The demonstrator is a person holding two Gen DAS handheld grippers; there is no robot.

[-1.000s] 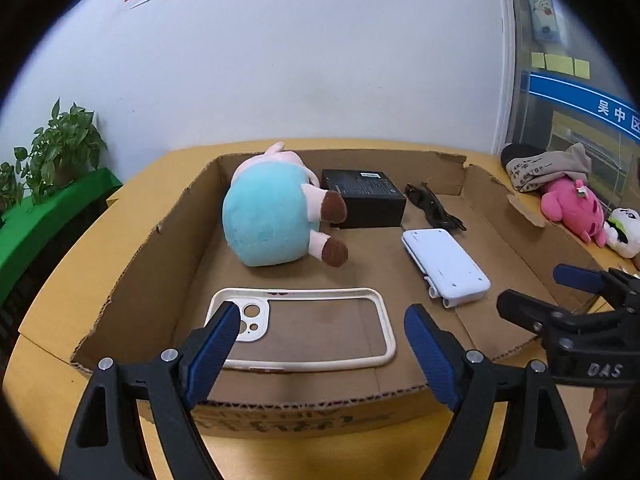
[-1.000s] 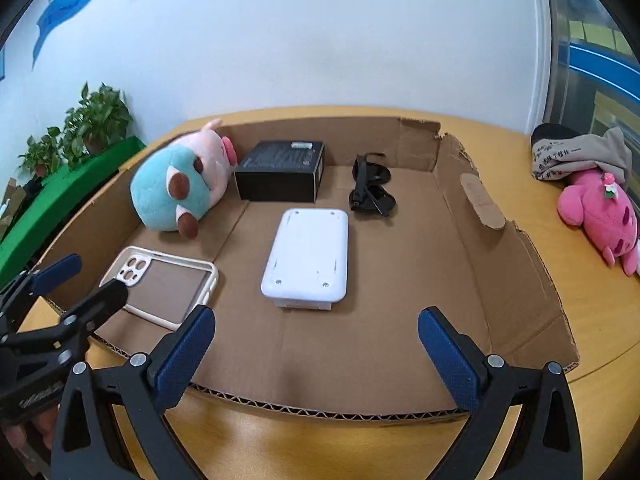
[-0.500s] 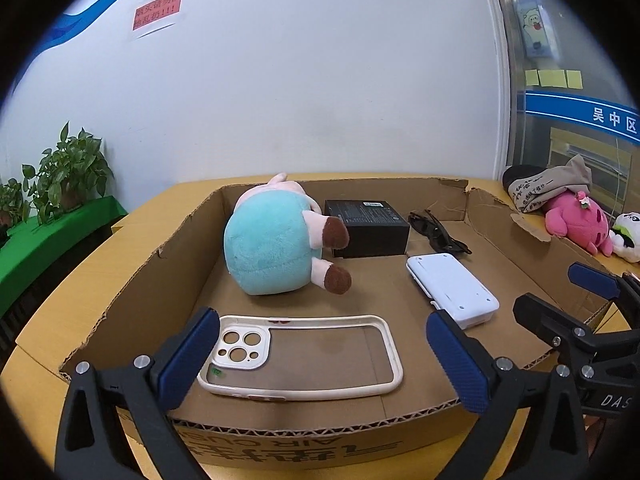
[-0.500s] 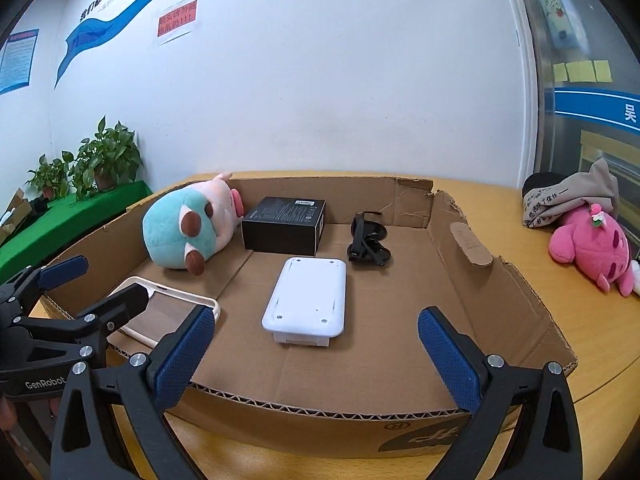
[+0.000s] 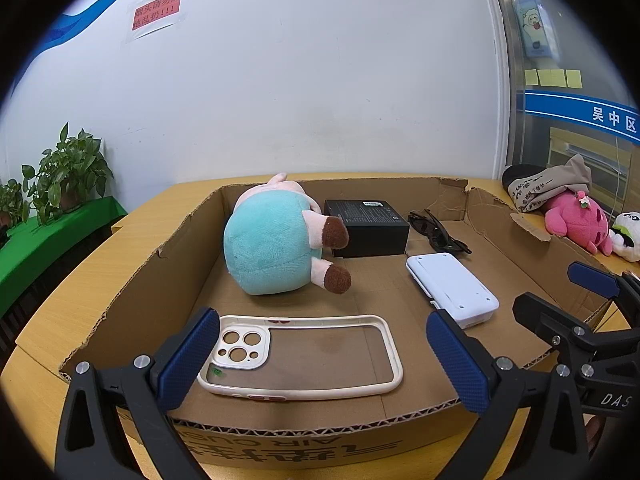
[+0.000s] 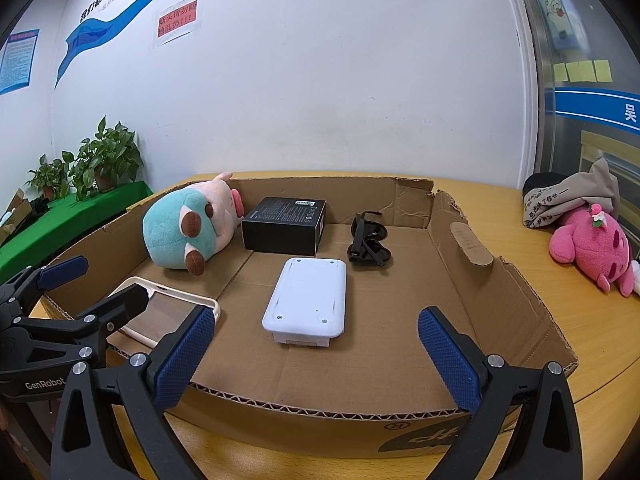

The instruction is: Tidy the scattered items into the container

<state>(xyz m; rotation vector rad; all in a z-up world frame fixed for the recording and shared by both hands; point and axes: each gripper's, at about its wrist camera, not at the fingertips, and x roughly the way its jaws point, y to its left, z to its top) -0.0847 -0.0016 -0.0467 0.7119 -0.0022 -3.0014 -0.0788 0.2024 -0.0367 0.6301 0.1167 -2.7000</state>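
A shallow cardboard box [image 5: 132, 292] [image 6: 516, 292] lies on the wooden table. Inside are a teal and pink plush [image 5: 272, 248] [image 6: 188, 232], a black box [image 5: 368, 226] [image 6: 286, 224], black sunglasses [image 5: 438, 232] [image 6: 368, 240], a white device [image 5: 452, 288] [image 6: 308, 300] and a cream phone case [image 5: 304, 356] [image 6: 160, 308]. My left gripper [image 5: 320, 356] is open and empty, above the box's near wall over the phone case. My right gripper [image 6: 316, 356] is open and empty at the near wall, in front of the white device.
A pink plush [image 5: 576, 224] [image 6: 592, 248], a white plush [image 5: 628, 236] and a bundle of beige and black cloth [image 5: 548, 184] [image 6: 568, 196] lie on the table to the right of the box. Potted plants [image 5: 68, 176] [image 6: 100, 160] stand on a green ledge at the left.
Both grippers have pulled back and tilted up, so more wall shows and the box sits lower in view. The left gripper's jaws have opened wider. Nothing in the box has moved.
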